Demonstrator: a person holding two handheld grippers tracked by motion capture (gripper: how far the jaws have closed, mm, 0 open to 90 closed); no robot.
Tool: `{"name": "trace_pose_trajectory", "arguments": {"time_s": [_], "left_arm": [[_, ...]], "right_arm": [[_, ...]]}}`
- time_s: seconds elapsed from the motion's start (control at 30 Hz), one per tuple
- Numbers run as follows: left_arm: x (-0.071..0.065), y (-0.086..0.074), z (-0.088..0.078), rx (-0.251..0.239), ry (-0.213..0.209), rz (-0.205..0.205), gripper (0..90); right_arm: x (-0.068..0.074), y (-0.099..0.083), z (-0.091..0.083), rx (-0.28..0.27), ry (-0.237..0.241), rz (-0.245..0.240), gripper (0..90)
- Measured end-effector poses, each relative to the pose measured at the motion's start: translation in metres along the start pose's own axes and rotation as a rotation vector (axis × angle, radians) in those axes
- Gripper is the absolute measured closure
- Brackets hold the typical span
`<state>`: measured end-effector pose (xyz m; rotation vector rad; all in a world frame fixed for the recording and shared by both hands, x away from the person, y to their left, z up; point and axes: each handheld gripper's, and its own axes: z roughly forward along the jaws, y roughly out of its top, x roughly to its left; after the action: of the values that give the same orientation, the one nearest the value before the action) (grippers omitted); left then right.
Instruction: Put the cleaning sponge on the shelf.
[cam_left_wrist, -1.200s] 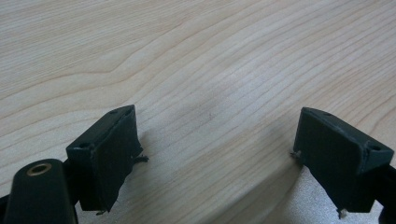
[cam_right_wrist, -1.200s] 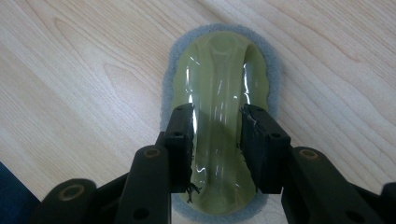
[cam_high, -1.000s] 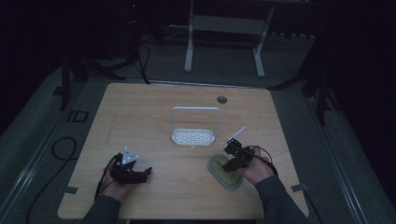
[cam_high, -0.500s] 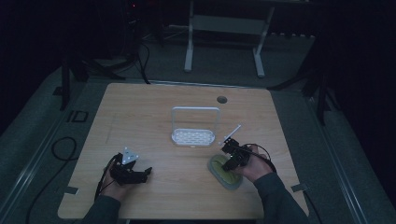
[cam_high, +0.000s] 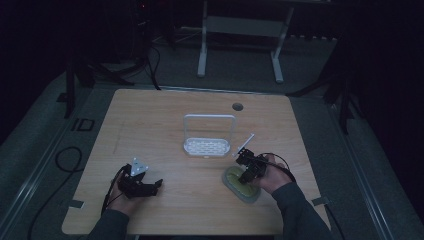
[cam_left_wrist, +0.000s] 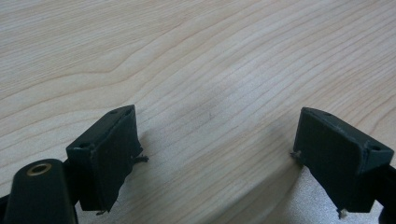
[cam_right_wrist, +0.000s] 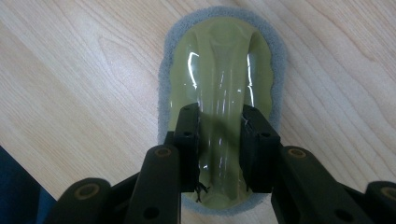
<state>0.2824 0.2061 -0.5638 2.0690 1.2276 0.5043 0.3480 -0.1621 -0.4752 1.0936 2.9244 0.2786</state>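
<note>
You are pinching the right hand-held gripper (cam_right_wrist: 218, 140) onto the scrubber's (cam_right_wrist: 219, 70) glossy, slippery-looking raised ridge near the counter's (cam_high: 160, 120) front-right corner, its soft pad likely light.

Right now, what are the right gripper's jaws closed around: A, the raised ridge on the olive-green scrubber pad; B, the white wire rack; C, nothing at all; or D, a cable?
A: in the right gripper view, the right gripper has its jaws pressed on either side of the glossy central ridge of the scrubber pad, which lies flat on the table.
</note>
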Motion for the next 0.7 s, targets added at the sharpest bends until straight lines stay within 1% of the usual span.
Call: {"name": "trace_pose_trajectory", "arguments": {"time_s": [0.17,0.2,0.23,0.27,0.3,0.33,0.37,0.4,0.47,0.5,0.53,0.57,0.6,0.7], "left_arm": [[0.000,0.000,0.000,0.000,0.000,0.000,14.3],[0.000,0.000,0.000,0.000,0.000,0.000,14.3],[0.000,0.000,0.000,0.000,0.000,0.000,14.2],[0.000,0.000,0.000,0.000,0.001,0.000,14.2],[0.000,0.000,0.000,0.000,0.001,0.001,14.3],[0.000,0.000,0.000,0.000,0.001,0.001,14.3],[0.000,0.000,0.000,0.000,0.001,0.001,14.3],[0.000,0.000,0.000,0.000,0.000,0.002,14.3],[0.000,0.000,0.000,0.000,0.000,0.001,14.3],[0.000,0.000,0.000,-0.001,0.000,-0.001,14.3],[0.000,0.000,0.000,-0.001,0.000,-0.001,14.3],[0.000,0.000,0.000,-0.001,0.000,-0.002,14.2],[0.000,0.000,0.000,-0.001,0.000,-0.002,14.3],[0.000,0.000,0.000,-0.001,0.000,-0.002,14.3]], "right_arm": [[0.002,0.001,0.000,0.017,-0.005,-0.031,70.9],[0.004,0.001,-0.001,0.023,-0.013,-0.068,71.1],[0.005,0.001,-0.001,0.023,-0.015,-0.084,71.1],[0.005,0.001,-0.001,0.023,-0.015,-0.084,71.1],[0.007,0.001,-0.001,0.026,-0.021,-0.101,71.1],[0.007,0.001,-0.001,0.026,-0.021,-0.101,71.1],[0.007,0.001,-0.001,0.025,-0.023,-0.112,71.2],[0.009,0.001,-0.001,0.020,-0.031,-0.151,71.3],[0.011,0.000,-0.002,0.012,-0.040,-0.206,71.3],[0.013,0.000,-0.002,0.012,-0.049,-0.229,71.3],[0.013,0.000,-0.002,0.012,-0.049,-0.229,71.3],[0.016,-0.001,-0.002,0.005,-0.070,-0.285,71.4],[0.016,-0.001,-0.002,0.005,-0.070,-0.285,71.4],[0.020,-0.002,-0.004,-0.003,-0.105,-0.359,71.5]]}}
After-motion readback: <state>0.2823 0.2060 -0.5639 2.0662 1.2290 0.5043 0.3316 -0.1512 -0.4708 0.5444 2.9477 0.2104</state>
